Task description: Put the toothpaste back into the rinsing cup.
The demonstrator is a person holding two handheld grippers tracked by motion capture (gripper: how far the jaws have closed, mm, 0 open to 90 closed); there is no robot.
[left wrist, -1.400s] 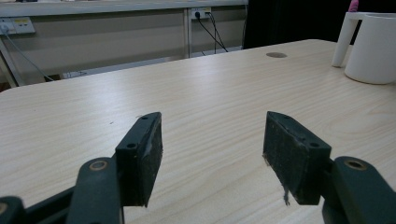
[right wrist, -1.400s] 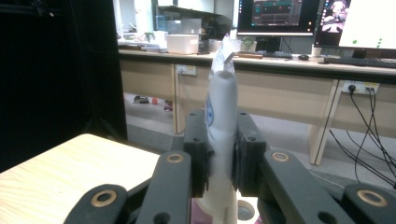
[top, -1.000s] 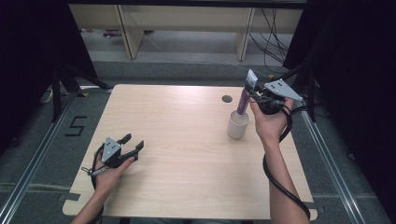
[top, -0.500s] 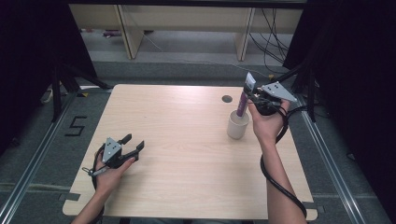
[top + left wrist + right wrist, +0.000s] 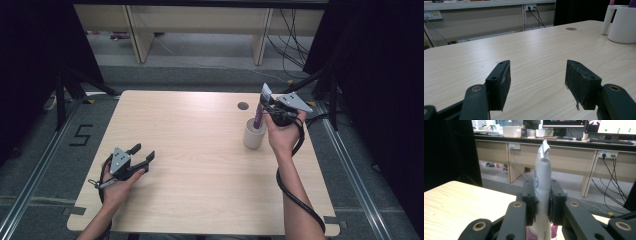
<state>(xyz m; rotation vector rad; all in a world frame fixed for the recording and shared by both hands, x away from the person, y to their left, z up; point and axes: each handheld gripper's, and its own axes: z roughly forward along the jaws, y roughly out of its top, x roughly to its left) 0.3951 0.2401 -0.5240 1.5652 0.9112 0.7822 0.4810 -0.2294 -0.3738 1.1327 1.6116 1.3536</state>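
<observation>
At about two o'clock on the wooden table (image 5: 200, 150), the right gripper (image 5: 265, 102) clamps a white and purple tube (image 5: 259, 111) between its jaws. In the right gripper view the two black pads (image 5: 529, 202) press flat against the tube (image 5: 541, 182) from either side, squeezing its white upper part, with the crimped end pointing up toward twelve o'clock. The tube stands nearly upright, and its purple lower end sits inside the mouth of a white cup (image 5: 254, 135), which rests on the table just below the gripper (whether the tube's tip touches the cup's bottom cannot be told). The person's right hand (image 5: 281, 132) wraps the gripper's body at about four o'clock of the cup, and a black cable (image 5: 295, 197) loops down along the forearm.

A small round hole (image 5: 243, 106) in the tabletop lies at about eleven o'clock of the cup, near it but apart.

At about eight o'clock on the table, well apart from the cup, the left gripper (image 5: 142, 154) is held in the person's left hand (image 5: 117, 182), low over the wood. Its jaws stand wide with nothing between them; the left gripper view shows bare wood grain in the gap between the two pads (image 5: 504, 82). In that same view the cup (image 5: 622, 23) stands far off at about two o'clock, its handle turned to the left, with a bit of purple showing above the rim.
</observation>
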